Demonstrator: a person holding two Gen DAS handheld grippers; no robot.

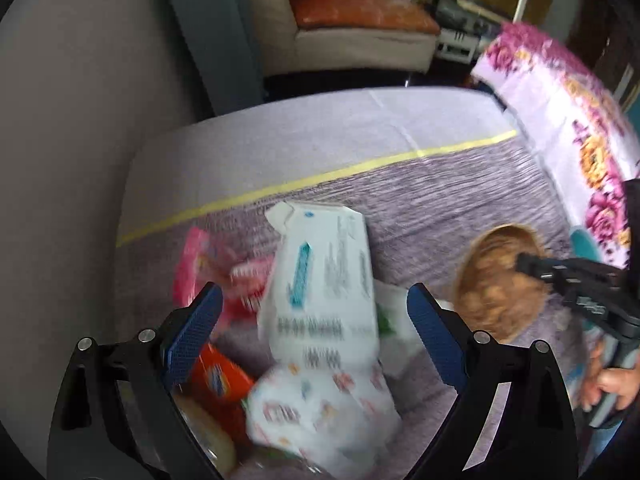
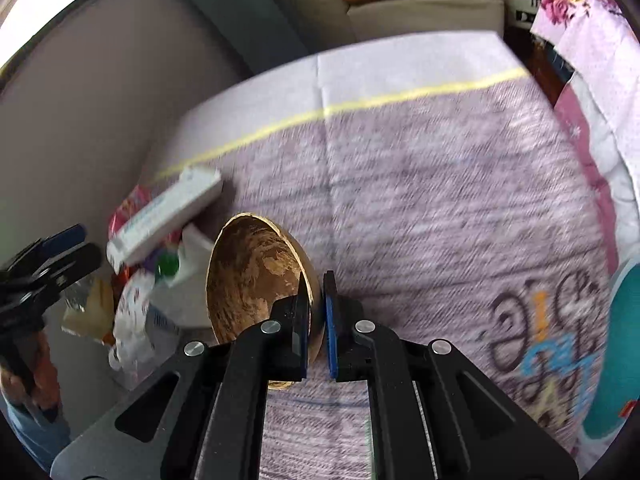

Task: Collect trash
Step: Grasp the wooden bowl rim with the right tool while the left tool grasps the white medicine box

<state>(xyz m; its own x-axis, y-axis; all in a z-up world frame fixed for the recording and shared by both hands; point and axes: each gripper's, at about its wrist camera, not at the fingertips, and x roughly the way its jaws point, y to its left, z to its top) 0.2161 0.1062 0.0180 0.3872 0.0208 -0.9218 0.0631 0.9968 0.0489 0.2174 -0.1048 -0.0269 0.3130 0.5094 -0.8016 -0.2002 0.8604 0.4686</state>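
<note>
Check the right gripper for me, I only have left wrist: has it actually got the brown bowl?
Observer: Yes, the right gripper is shut on the rim of the bowl, one finger inside and one outside.
Operator: Anything in the bowl?
Observer: Nothing visible inside it from the right wrist.
Operator: What's on its right?
Observer: Bare bedsheet, then printed lettering and a teal thing at the edge.
</note>
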